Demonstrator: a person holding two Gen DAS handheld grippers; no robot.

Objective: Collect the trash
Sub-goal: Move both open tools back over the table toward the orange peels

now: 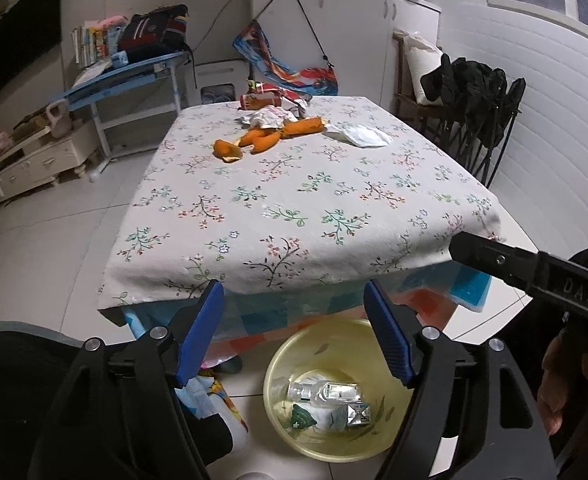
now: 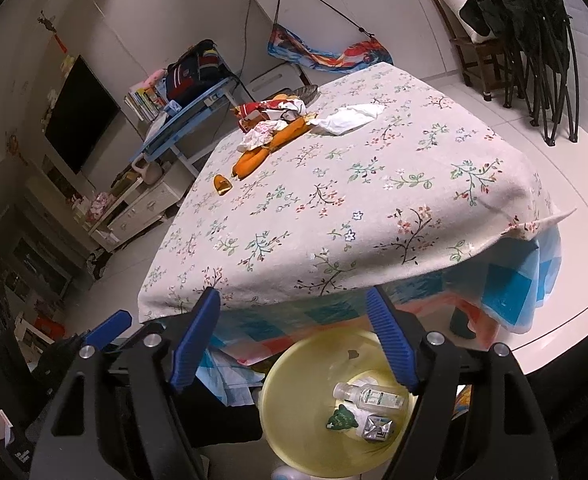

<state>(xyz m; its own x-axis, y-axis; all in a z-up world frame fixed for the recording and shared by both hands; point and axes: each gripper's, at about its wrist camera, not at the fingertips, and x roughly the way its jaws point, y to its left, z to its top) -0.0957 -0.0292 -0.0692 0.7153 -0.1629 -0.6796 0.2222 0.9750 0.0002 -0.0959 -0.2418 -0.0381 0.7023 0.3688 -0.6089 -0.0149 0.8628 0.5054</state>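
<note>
Both pairs of blue-padded fingers stand spread apart with nothing between them. The left gripper hangs over the near rim of a pale yellow bin that sits on the floor just in front of the surface; the right gripper hovers over the same bin from a little to the side, its fingers framing the rim. In the left view the right gripper's black finger pokes in from the right edge, with part of a hand behind it.

Down in the bin lie a clear plastic bottle on its side, a crumpled silver wrapper just beside it, a small green scrap and some white paper under them.

The rest of the trash is well apart, at the far end of the floral tablecloth: a small piece of orange peel lying alone nearest the grippers, longer orange peels behind it, a crumpled white wrapper touching those, a red and white package at the far edge, and a flattened white tissue off to the right.

Beyond the surface stand a blue desk piled with books and a dark backpack, a white cabinet, and a chair draped with black clothing.
</note>
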